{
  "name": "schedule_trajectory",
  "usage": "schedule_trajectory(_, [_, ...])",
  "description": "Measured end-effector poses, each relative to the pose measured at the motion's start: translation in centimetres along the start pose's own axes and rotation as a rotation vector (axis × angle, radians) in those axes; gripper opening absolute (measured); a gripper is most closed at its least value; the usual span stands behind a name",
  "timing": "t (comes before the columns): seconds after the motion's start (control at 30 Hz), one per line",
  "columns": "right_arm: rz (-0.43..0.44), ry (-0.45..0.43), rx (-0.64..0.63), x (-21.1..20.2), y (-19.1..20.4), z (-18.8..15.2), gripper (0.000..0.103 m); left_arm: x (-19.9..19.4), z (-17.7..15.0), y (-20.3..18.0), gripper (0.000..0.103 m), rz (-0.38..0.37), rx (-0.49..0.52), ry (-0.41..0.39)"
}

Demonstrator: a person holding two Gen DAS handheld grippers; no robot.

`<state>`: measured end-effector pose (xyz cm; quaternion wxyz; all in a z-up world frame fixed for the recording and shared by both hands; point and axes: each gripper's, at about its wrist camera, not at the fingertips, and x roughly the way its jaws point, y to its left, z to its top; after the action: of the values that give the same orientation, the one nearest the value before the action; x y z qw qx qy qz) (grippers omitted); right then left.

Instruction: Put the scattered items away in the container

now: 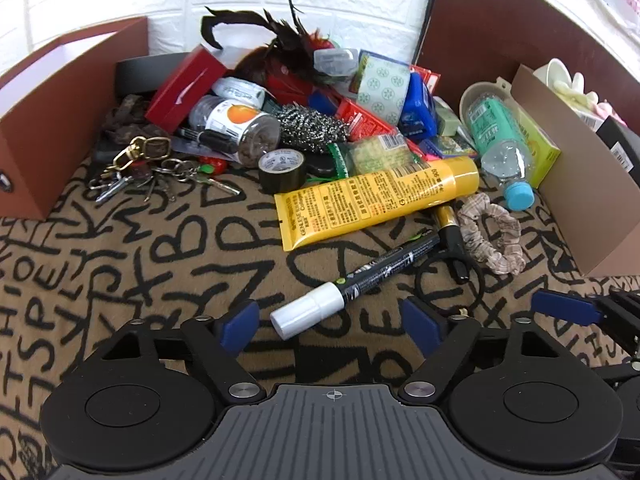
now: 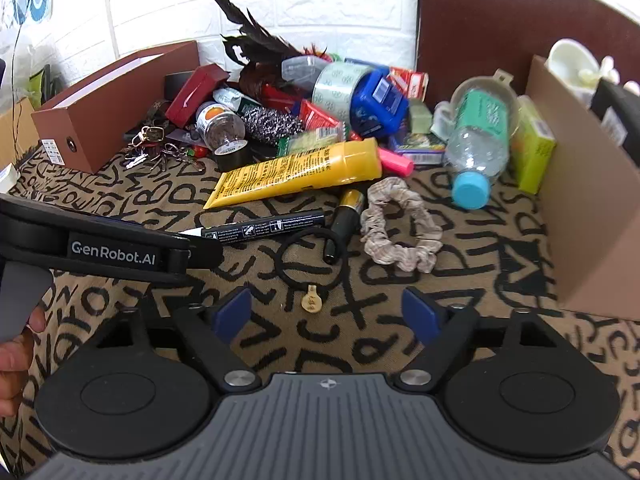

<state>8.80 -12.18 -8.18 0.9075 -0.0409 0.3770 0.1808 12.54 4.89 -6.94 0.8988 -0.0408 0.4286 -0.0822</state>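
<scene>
The left gripper (image 1: 331, 316) is hovering with fingers spread, one black marker (image 1: 352, 280) lying with its white cap between them. The right gripper (image 2: 327, 312) is also gaping, one black hair tie (image 2: 310, 256) lying just beyond it. Farther right, one cardboard box (image 2: 580, 184) is holding white items, with one scrunchie (image 2: 400, 226) lying near it.
</scene>
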Motion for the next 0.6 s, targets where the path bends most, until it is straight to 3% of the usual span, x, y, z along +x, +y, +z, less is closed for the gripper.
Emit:
schedule_trajectory(0.13, [0.011, -0.001, 0.002, 1.1, -0.2, 0.5, 0.070, 0.8, 0.7, -0.2, 0.077, -0.023, 0.030, 0.014])
schedule_trajectory(0.27, [0.016, 0.004, 0.006, 2.1, -0.5, 0.9, 0.059, 1.7, 1.1, -0.8, 0.056, -0.060, 0.064, 0.043])
schedule_trajectory(0.3, [0.021, 0.007, 0.012, 2.3, -0.7, 0.9, 0.057, 1.9, 1.1, -1.0, 0.045, -0.069, 0.071, 0.049])
schedule_trajectory(0.43, [0.041, 0.025, 0.021, 3.0, -0.9, 1.0, 0.048, 2.0, 0.9, -1.2, 0.032, -0.104, 0.077, 0.054])
schedule_trajectory(0.5, [0.044, 0.031, 0.025, 3.2, -1.0, 0.9, 0.048, 2.0, 0.9, -1.3, 0.019, -0.127, 0.072, 0.064])
schedule_trajectory(0.6, [0.051, 0.027, 0.012, 3.2, -0.8, 0.8, 0.037, 2.0, 0.7, -1.4, 0.016, -0.157, 0.058, 0.082])
